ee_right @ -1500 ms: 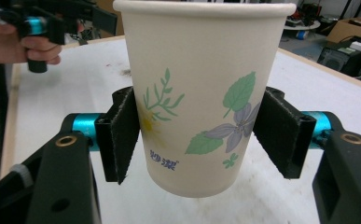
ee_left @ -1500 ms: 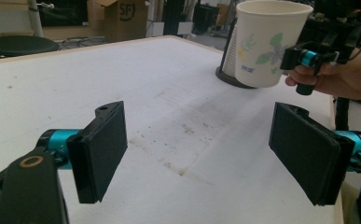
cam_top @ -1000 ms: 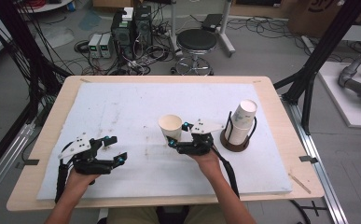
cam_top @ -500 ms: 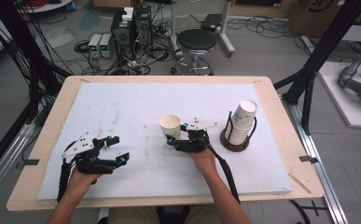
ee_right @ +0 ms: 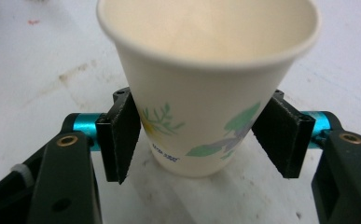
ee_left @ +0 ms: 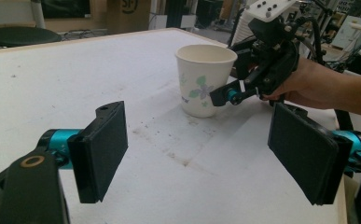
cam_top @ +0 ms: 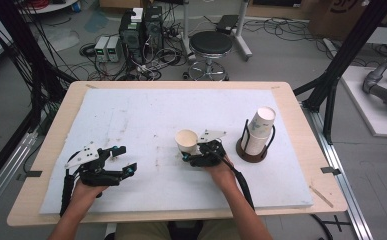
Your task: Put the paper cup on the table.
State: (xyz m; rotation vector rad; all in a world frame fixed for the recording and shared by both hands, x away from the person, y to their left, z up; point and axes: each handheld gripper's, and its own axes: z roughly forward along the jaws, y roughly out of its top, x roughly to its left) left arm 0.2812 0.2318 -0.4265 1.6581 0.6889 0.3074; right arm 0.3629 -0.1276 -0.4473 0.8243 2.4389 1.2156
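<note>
White padding [cam_top: 131,115] covers the wooden table [cam_top: 301,130], with a stool [cam_top: 210,45] and cabling on the floor beyond. At its right a dark holder [cam_top: 253,147] carries stacked cups [cam_top: 259,129]. Near the left front edge, the left gripper [cam_top: 126,160] hovers, jaws spread wide. The right gripper [ee_right: 201,133] closes on an upright floral paper cup [ee_right: 206,79] at mid-table, pads at both sides of it.

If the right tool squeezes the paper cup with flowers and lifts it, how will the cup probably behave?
The paper cup looks empty and thin-walled, so it is probably very light and may dent under a hard squeeze. It tapers to a narrow base, so a sideways push might tip it. The right tool sits around its lower half.
</note>
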